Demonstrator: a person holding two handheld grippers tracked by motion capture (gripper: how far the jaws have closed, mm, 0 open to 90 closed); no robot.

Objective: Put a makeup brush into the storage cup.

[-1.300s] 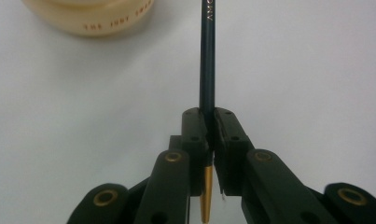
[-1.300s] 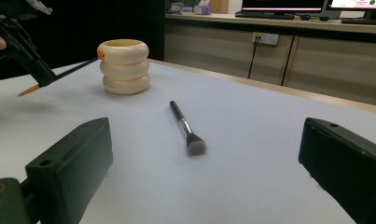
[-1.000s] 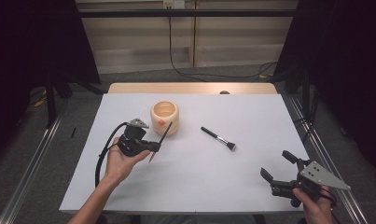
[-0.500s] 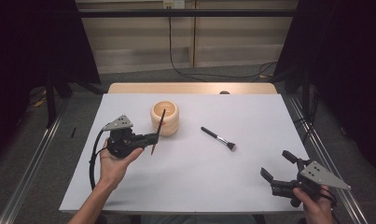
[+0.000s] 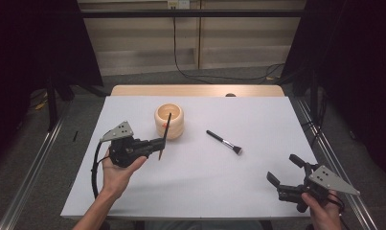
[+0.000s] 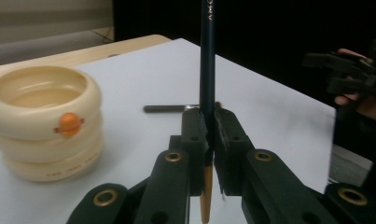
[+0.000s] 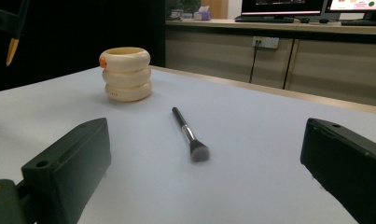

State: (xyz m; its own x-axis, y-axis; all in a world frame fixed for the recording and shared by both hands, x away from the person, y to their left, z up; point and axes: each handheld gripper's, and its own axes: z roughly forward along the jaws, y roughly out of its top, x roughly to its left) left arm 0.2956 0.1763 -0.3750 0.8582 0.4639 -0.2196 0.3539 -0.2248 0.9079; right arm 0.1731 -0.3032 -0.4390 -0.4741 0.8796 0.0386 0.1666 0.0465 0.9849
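The dark pencil (image 6: 207, 56) stands upright, clamped between the closed jaws of the left gripper (image 5: 158, 142), just in front of the cream ringed holder (image 5: 169, 120). The right gripper (image 5: 282, 178) hovers wide open and empty, the makeup brush (image 7: 188, 133) lying ahead of its jaws.

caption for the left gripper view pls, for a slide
Left gripper clamps an upright dark pencil beside a cream ringed holder on the white table.

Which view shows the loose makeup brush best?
The right gripper view: the makeup brush lies full length on the table, bristles toward the camera, though slightly blurred. The high view shows it small, right of the cream holder. The left gripper view shows part of its handle, behind the held pencil.
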